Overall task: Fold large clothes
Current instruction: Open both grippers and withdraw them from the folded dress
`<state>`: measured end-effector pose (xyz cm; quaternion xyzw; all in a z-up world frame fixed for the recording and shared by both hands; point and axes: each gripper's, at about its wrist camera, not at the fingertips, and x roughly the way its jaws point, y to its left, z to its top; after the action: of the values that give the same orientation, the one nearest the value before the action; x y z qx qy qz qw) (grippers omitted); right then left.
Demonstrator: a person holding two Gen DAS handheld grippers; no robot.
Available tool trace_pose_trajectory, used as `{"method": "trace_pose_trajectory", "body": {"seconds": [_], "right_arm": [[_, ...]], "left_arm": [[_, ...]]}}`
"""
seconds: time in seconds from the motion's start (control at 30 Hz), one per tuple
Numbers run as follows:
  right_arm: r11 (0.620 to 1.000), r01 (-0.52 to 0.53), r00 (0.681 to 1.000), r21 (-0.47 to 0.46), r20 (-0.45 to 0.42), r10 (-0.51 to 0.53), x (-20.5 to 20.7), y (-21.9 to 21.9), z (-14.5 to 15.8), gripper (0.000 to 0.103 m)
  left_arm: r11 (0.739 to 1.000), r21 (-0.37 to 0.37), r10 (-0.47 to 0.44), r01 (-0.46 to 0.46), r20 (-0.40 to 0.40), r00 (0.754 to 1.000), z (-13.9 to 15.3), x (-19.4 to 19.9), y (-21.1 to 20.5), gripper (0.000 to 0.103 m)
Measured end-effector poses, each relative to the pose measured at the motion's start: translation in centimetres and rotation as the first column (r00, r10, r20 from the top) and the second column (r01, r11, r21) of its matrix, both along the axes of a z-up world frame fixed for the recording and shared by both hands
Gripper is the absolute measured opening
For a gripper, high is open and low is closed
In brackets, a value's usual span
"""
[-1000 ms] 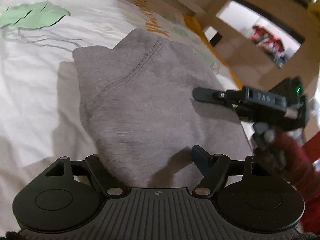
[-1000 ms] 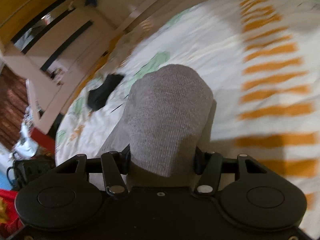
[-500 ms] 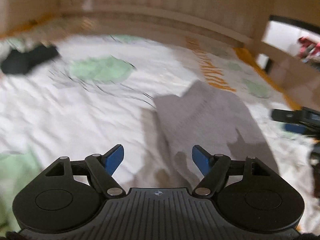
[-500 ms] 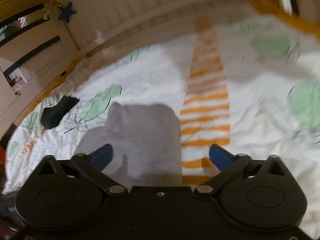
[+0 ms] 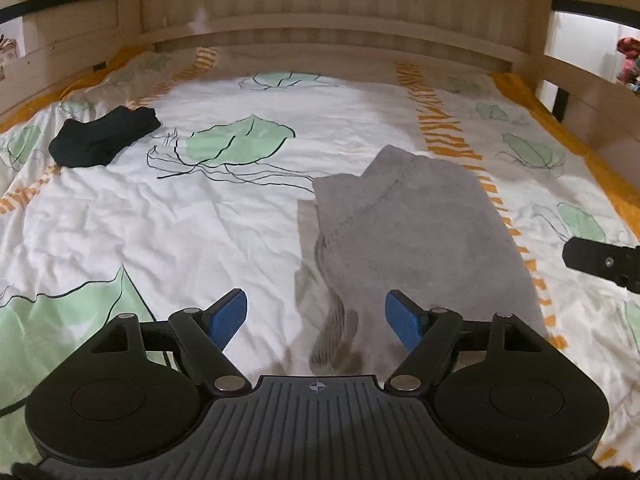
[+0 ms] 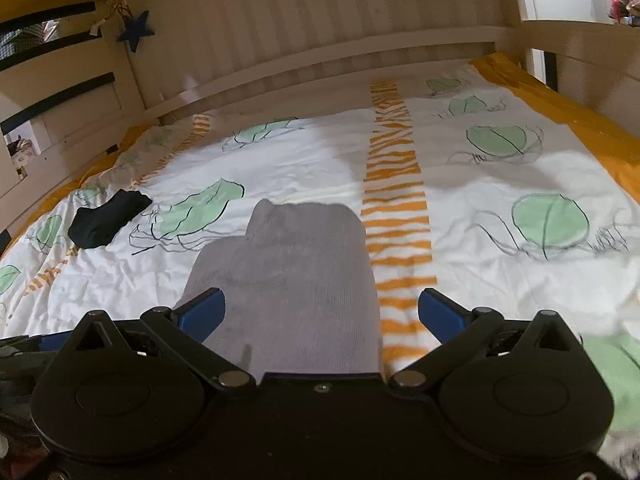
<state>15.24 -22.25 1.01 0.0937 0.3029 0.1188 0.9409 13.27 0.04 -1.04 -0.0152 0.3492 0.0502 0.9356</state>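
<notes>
One grey garment (image 5: 416,224) lies folded on the bed (image 5: 160,220); both the left gripper (image 5: 316,316) and right gripper (image 6: 320,312) gape wide, empty (a dark garment (image 5: 104,140) looks left to do).

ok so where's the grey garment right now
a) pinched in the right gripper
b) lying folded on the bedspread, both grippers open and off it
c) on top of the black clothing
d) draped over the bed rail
b: the grey garment lies folded on the bedspread, with the left gripper and right gripper open and empty.
</notes>
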Motion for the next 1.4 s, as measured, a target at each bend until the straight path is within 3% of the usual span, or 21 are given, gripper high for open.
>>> {"method": "trace_pose_trajectory", "body": {"seconds": [0.17,0.77,1.4], "right_arm": [[1.0,0.013,1.0,0.014,-0.024,-0.013,-2.2,-0.3,-0.1,0.103],[0.994,0.026,1.0,-0.111,-0.01,-0.027,-7.2,1.3,0.2,0.103],[0.988,0.017,0.999,-0.15,-0.036,-0.023,-8.0,1.2,-0.1,0.103]], "left_arm": [[1.0,-0.015,-0.003,0.003,-0.003,1.0,-0.1,-1.2,0.0,0.075],[0.999,-0.032,-0.023,0.023,-0.014,1.0,0.2,-4.9,-0.7,0.075],[0.998,-0.048,-0.033,0.03,-0.058,0.998,-0.4,-5.9,-0.9,0.075]]}}
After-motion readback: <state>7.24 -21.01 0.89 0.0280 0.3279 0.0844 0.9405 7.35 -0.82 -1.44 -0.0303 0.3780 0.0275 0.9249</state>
